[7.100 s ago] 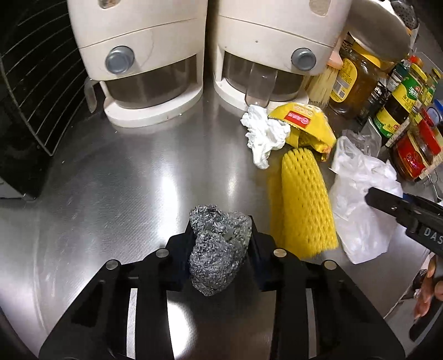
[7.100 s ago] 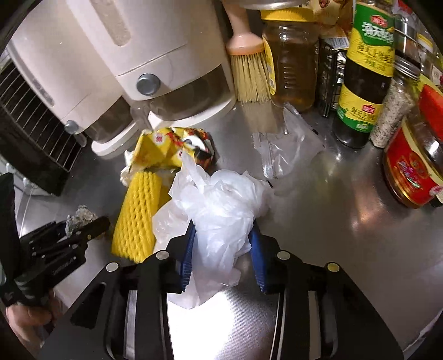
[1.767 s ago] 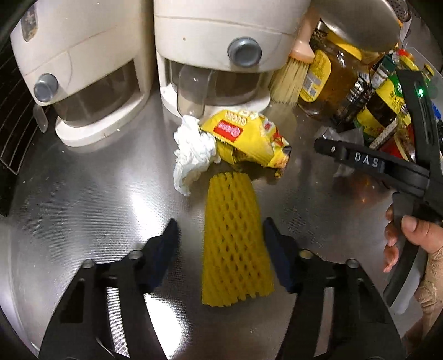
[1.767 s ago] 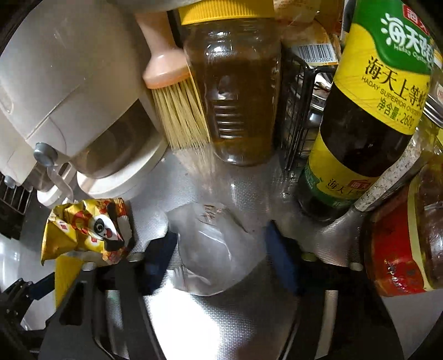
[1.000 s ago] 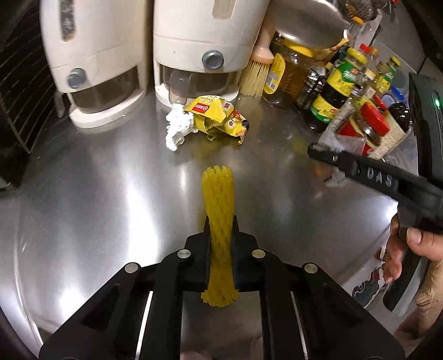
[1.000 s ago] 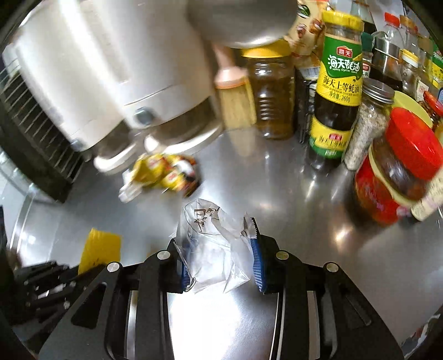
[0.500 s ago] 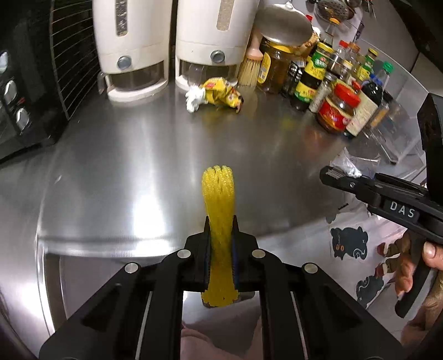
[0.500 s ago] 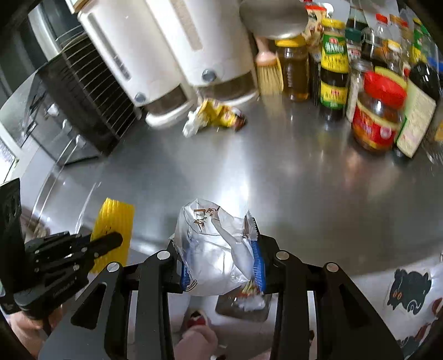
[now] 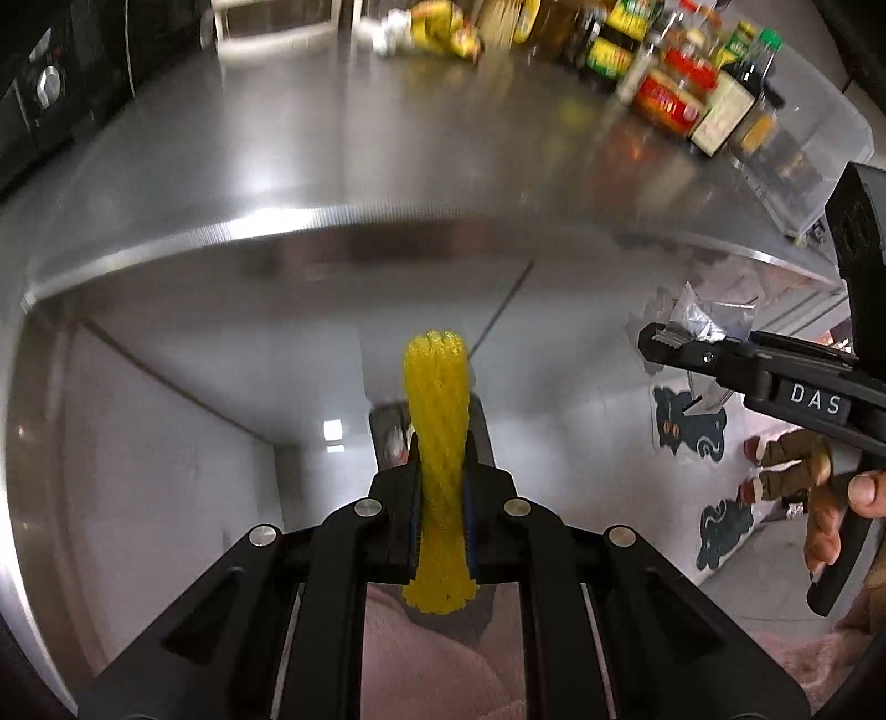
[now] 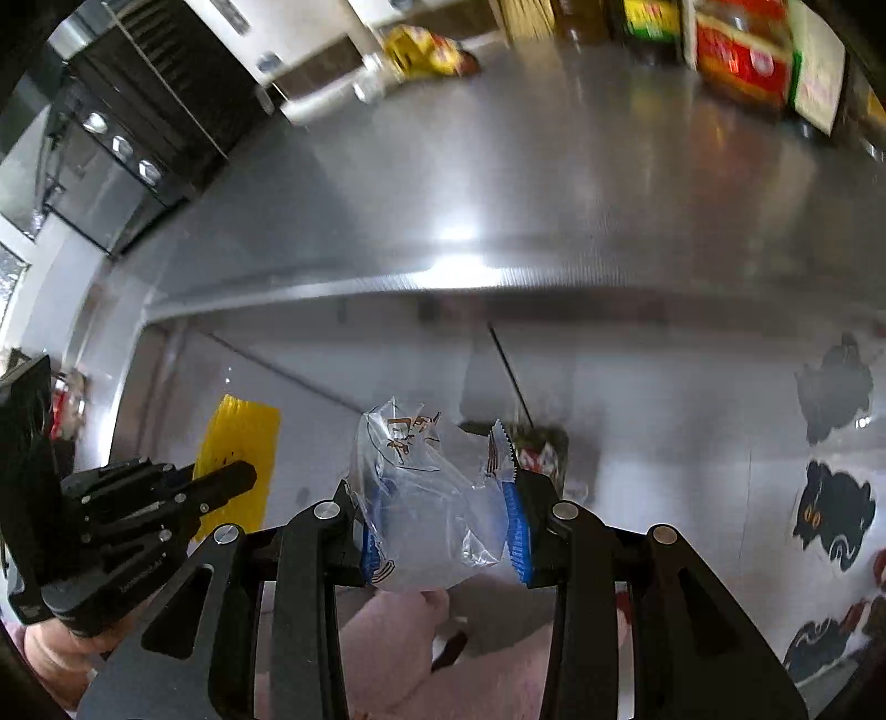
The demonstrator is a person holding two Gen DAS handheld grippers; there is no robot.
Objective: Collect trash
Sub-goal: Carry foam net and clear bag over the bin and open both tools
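Note:
My left gripper (image 9: pixel 441 471) is shut on a yellow foam fruit net (image 9: pixel 438 437), squeezed thin and standing up between the pads. The net and that gripper (image 10: pixel 238 479) show again at the left of the right wrist view, the yellow foam net (image 10: pixel 243 437) sticking past the fingers. My right gripper (image 10: pixel 443 498) is shut on a crumpled clear plastic wrapper (image 10: pixel 432 487); in the left wrist view that right gripper (image 9: pixel 656 340) appears at the right with the clear wrapper (image 9: pixel 703 318) at its tip. Both grippers hang in front of the steel counter's front edge (image 9: pixel 277 221), above the floor.
On the counter far back lie a yellow snack bag (image 9: pixel 440 33) and a white tissue (image 9: pixel 382 33), beside jars and sauce bottles (image 9: pixel 670 99). A black oven (image 10: pixel 127 127) stands at the left. A dim bin opening (image 10: pixel 531 443) shows below. A hand (image 9: pixel 841 509) grips the right tool.
Both grippers have drawn back off the counter and sunk below its front edge, each keeping its piece of trash. The counter now fills only the upper part of both views.

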